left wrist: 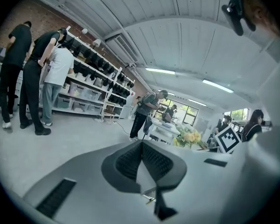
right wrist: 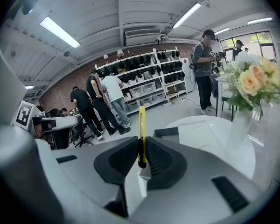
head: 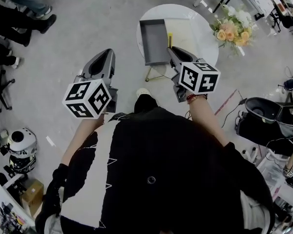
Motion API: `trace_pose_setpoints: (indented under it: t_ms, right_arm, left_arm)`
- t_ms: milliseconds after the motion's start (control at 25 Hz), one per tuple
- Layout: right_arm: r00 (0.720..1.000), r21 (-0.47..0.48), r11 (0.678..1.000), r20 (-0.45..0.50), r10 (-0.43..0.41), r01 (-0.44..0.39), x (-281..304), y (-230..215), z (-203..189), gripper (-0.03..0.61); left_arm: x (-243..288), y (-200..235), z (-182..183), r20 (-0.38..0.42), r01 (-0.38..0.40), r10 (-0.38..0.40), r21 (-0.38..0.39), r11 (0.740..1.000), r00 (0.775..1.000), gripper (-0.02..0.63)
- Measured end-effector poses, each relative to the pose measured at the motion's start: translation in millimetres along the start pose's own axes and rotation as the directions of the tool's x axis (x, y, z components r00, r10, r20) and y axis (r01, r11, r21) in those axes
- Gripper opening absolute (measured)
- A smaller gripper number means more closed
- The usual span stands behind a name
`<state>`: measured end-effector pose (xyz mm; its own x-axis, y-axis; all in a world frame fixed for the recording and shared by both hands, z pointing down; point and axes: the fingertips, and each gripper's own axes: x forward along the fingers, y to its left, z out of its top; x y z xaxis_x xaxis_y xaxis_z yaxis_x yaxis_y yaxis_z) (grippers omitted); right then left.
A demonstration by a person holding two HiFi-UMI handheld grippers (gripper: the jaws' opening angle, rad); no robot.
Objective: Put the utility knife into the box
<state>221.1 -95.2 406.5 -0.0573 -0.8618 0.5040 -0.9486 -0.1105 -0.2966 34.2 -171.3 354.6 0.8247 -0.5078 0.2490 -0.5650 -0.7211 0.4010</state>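
Nearest me, my left hand-held gripper (left wrist: 142, 146) hangs over the floor, short of the bench (head: 198, 30). Its jaws are pressed together with nothing between them.

My right hand-held gripper (right wrist: 141, 148) reaches further out, over the near edge of the bench. Its jaws are clamped on the lower end of the knife (right wrist: 141, 120). The yellow handle sticks out past the tips, its long axis in line with the jaws and pointing away from me.

Just beyond, the box (head: 155, 45) lies open and empty on the bench, its long side running away from me, roughly parallel to the knife. From above, the knife's tip shows just beside the box's right wall, outside it, so the box lies slightly left of and ahead of the right hand-held gripper. I cannot tell how high the knife is above the bench.

I judge the right hand is the one to finish with a short shift left over the wall.

Farthest off, the flowers (head: 232, 30) stand on the bench's right side, clear of that path.
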Motion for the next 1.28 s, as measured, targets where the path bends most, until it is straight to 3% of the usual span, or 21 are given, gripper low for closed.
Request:
trace_pose_setpoints:
  t_ms: [320, 640, 800, 1040, 1280]
  right_arm:
    - [0.999, -0.042, 0.998, -0.013, 0.034, -0.035, 46.8, -25.3, 46.4, 0.057]
    - [0.986, -0.121, 0.990, -0.155, 0.058, -0.077, 97.3, -43.0, 28.7, 0.057]
    - [0.960, -0.199, 0.973, -0.274, 0.060, -0.118, 122.0, -47.3, 4.6, 0.057]
    - [0.888, -0.246, 0.954, -0.458, 0.039, -0.170, 151.7, -56.2, -35.1, 0.057]
    - [0.843, -0.266, 0.947, -0.538, 0.008, -0.178, 171.1, -77.9, -54.9, 0.057]
  left_arm:
    - [24.7, 26.5, 31.3, 0.055, -0.085, 0.086, -0.016, 0.996, 0.995, 0.011]
    - [28.8, 49.7, 36.6, 0.075, -0.173, 0.176, -0.041, 0.984, 0.982, 0.011]
    - [18.9, 64.1, 36.6, 0.082, -0.226, 0.230, -0.057, 0.972, 0.970, 0.011]
    - [-0.4, 85.6, 34.7, 0.090, -0.304, 0.312, -0.089, 0.949, 0.946, 0.011]
    - [-0.3, 94.3, 26.4, 0.101, -0.354, 0.365, -0.110, 0.929, 0.926, 0.011]
